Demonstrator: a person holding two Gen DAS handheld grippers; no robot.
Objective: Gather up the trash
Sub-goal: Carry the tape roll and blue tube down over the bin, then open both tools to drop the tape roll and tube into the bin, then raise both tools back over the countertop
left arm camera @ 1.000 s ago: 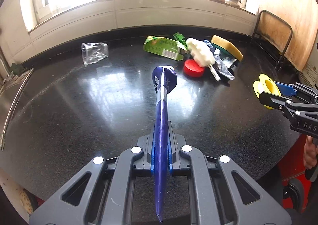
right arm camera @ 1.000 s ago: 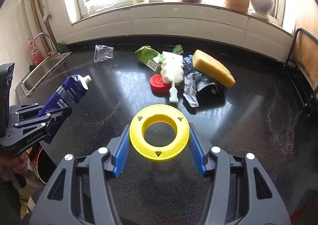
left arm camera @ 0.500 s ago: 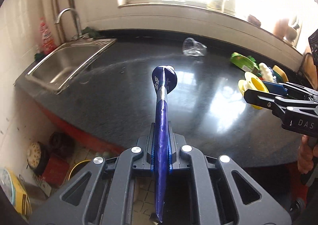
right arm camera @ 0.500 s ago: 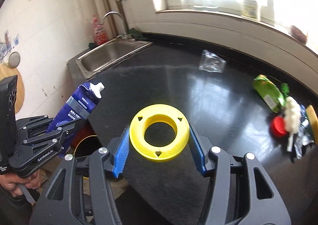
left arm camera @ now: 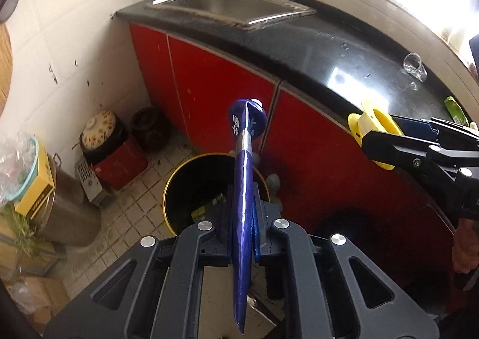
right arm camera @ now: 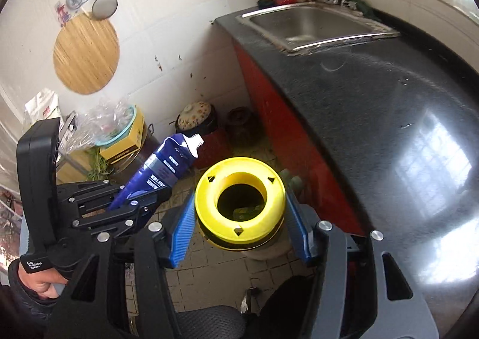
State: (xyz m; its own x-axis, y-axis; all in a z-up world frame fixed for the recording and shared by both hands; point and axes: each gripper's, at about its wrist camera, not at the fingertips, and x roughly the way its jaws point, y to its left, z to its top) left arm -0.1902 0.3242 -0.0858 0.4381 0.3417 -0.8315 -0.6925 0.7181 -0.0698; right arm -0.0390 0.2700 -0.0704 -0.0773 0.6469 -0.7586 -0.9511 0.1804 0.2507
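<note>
Two pieces of trash are held off the counter (left arm camera: 314, 48) above the floor: the left tongs (left arm camera: 244, 213) are clamped narrow on a flattened blue tube (left arm camera: 244, 189), its uncapped nozzle pointing toward 12 o'clock, and the right tongs (right arm camera: 239, 219) grip a yellow spool (right arm camera: 239, 198) across its flanges. Below the tube, in the left wrist view, stands a black bin (left arm camera: 191, 186) with a yellow rim, just beside the red cabinet (left arm camera: 215, 75). Likely faults — the tube, long and held near its crimped tail, may tumble on release and strike the rim or land on the tiles; the spool, being round, may bounce off the rim and roll, since the right tongs appear to sit nearer the bin's 3 o'clock edge than its centre. Simultaneous release could let the two pieces collide. Hard to read: in the right wrist view the bin is almost wholly screened by the spool, only a glimpse showing through its bore; the bin's fill level is lost in shadow; the remaining litter is mostly cut off at the frame edge, a clear plastic cup (left arm camera: 414, 66) excepted.
</note>
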